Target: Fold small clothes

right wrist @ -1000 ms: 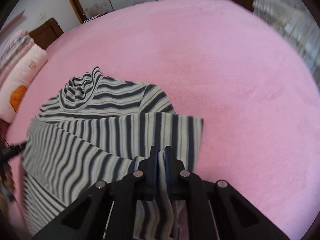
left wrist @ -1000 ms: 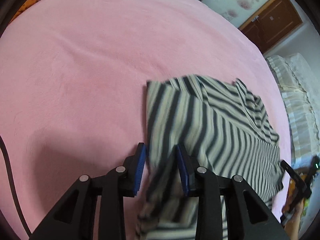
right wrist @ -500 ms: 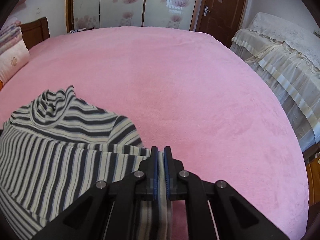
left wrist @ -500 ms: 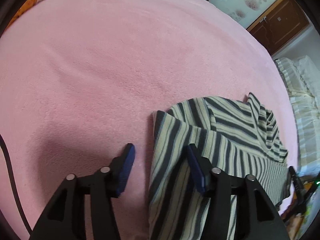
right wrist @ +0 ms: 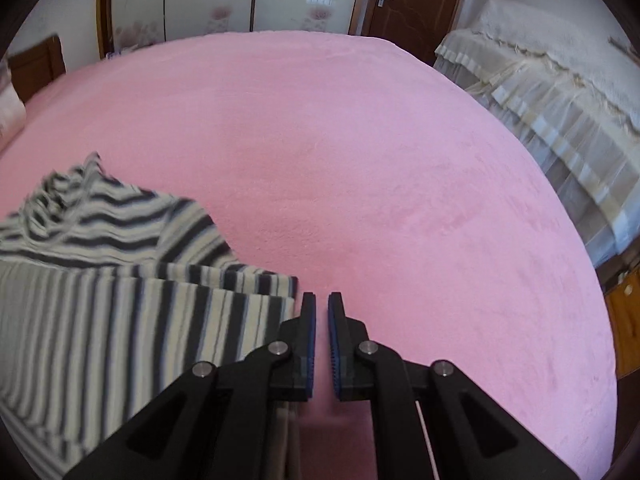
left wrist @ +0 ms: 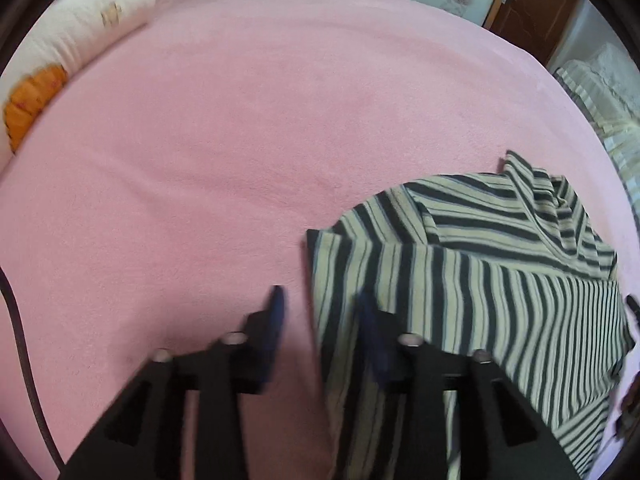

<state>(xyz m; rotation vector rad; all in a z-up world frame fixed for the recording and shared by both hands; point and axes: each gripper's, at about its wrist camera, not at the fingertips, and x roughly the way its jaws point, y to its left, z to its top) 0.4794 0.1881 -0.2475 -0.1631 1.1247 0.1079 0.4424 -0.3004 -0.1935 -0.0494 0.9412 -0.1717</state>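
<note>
In the left view the left claw [left wrist: 320, 312] is gaping empty over the shirt [left wrist: 472, 280] lying lower right on the bed [left wrist: 240, 120]; its right finger is risking dragging the fold's edge. In the right view the right claw [right wrist: 322, 312] is sitting slightly parted, gripping nothing, beside the shirt [right wrist: 140, 308] at lower left, where a brush could be undoing the fold.

The striped shirt [right wrist: 120, 300] runs off the left edge, motion-blurred.
</note>
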